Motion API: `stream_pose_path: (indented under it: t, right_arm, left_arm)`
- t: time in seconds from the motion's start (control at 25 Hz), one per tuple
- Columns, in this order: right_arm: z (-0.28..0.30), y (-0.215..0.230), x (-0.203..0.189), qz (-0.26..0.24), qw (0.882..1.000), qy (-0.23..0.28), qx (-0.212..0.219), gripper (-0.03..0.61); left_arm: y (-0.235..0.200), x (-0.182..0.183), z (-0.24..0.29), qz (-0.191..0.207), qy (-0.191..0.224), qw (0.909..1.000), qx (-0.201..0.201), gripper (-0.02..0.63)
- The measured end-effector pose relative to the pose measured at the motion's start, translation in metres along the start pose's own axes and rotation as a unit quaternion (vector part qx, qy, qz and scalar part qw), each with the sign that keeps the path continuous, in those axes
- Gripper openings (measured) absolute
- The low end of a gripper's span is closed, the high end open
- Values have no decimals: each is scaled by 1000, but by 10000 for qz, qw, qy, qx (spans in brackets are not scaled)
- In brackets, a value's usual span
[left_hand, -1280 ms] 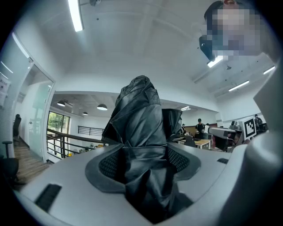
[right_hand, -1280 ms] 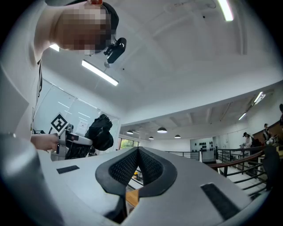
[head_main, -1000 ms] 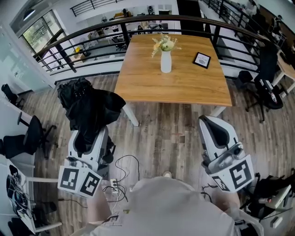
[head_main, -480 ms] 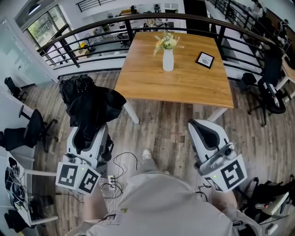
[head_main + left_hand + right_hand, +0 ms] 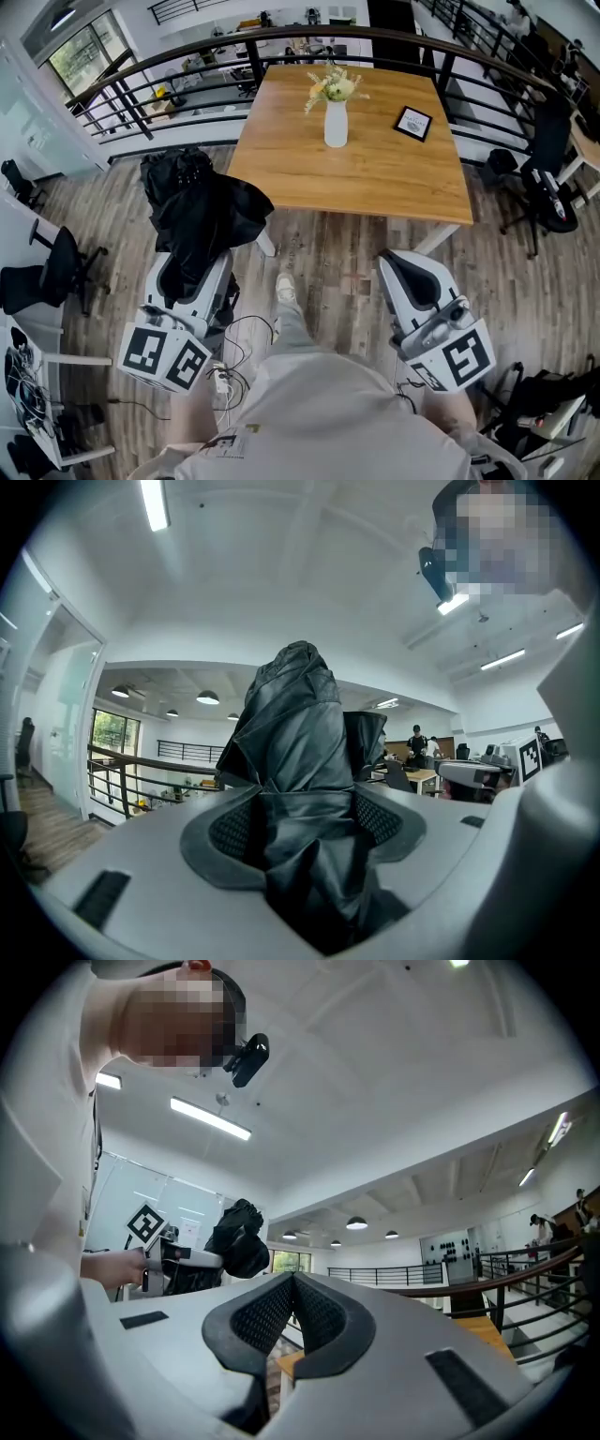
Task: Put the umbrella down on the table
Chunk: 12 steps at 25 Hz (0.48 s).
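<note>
A folded black umbrella (image 5: 202,216) with crumpled fabric stands up out of my left gripper (image 5: 192,272), whose jaws are shut on its lower part. In the left gripper view the umbrella (image 5: 300,789) fills the space between the pads. It hangs over the wooden floor, left of the table's near left corner. The wooden table (image 5: 375,169) lies ahead. My right gripper (image 5: 403,267) is shut with nothing in it, held over the floor just before the table's near edge; its jaws (image 5: 292,1321) meet at the tips.
On the table stand a white vase with flowers (image 5: 336,117) and a small framed card (image 5: 412,122). A black railing (image 5: 141,80) runs behind the table. Office chairs (image 5: 52,272) stand at the left, and a chair (image 5: 548,178) at the right. Cables (image 5: 246,339) lie on the floor.
I have stepped forward; one foot now shows ahead on the floor. The left gripper with the umbrella has moved up and right toward the table. The right gripper has drifted slightly left.
</note>
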State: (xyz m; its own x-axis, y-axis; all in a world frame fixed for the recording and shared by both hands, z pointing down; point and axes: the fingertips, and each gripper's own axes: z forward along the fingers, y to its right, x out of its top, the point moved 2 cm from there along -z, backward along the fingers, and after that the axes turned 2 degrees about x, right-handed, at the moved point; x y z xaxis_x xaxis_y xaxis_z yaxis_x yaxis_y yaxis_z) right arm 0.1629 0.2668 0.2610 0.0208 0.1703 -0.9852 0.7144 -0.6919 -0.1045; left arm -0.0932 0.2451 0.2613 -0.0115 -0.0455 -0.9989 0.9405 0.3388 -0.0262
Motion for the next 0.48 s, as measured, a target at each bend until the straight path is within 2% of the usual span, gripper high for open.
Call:
stream_pose_path:
  t: [0.24, 0.48]
  right_arm:
    - [42, 18, -18, 2, 9998, -182, 91, 28]
    - [105, 43, -34, 50, 9992, -371, 128, 28]
  left_arm:
    - [-31, -11, 33, -161, -64, 9998, 46, 284]
    - [-80, -13, 85, -217, -189, 9995, 96, 285]
